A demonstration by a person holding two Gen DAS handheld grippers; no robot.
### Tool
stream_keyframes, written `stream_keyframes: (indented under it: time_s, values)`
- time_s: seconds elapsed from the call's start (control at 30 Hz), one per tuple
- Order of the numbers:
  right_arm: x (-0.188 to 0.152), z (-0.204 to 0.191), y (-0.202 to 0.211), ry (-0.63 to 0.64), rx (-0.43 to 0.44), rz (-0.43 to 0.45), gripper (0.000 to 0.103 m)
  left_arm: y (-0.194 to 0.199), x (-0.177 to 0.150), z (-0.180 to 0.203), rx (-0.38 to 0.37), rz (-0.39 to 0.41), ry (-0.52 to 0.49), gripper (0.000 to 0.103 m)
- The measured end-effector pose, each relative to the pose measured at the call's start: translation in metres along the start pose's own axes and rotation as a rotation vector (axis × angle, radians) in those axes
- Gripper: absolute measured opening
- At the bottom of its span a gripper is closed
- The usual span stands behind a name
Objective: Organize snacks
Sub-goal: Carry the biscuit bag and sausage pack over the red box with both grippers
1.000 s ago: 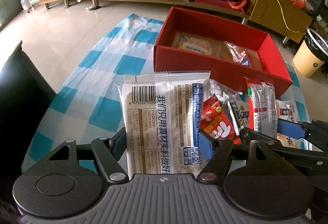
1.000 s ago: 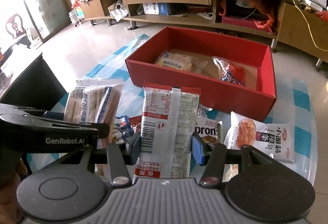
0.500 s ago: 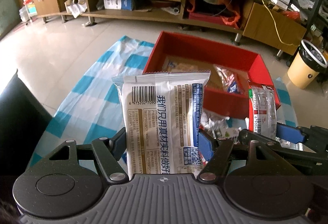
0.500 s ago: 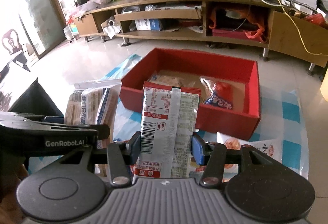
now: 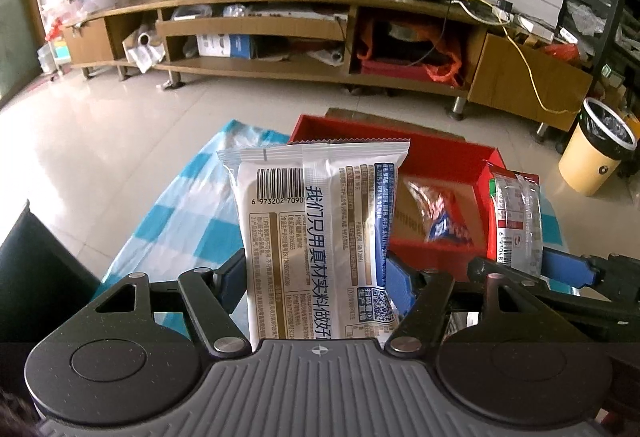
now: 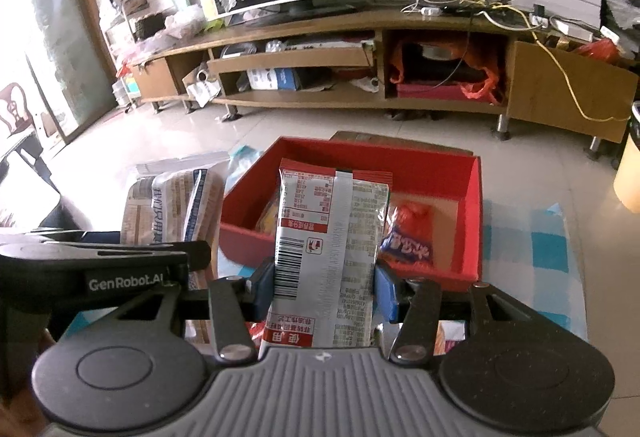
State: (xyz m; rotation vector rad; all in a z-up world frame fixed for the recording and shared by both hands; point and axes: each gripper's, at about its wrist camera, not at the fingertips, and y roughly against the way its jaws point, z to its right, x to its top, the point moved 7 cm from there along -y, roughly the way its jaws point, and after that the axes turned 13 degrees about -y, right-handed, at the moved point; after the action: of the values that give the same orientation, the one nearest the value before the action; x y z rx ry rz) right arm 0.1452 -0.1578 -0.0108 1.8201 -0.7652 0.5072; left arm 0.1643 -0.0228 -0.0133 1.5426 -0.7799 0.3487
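So, mid-job: the left gripper (image 5: 316,273) is clamped on a white, flat plastic snack packet with a barcode and blue lettering (image 5: 320,237), and the right gripper (image 6: 324,285) is clamped on a red-and-silver foil snack packet (image 6: 328,253). Just ahead of both sits the open red cardboard box (image 6: 474,221) on the blue-checked surface (image 5: 188,209), a couple of snacks already inside. These two aren't in it yet.

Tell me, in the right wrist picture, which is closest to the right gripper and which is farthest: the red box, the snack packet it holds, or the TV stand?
1. The snack packet is nearest, pinched in the right gripper.
2. The red box is next, just ahead on the checked cloth.
3. The TV stand is farthest, against the back wall.
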Motion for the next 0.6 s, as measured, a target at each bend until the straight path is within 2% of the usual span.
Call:
stream_keyframes:
  time_s: [0.6]
  values:
    - [0.048,0.015,-0.021,-0.041,-0.034,0.051,0.049,-0.025,0.048,0.010,0.014,0.047,-0.024,0.074]
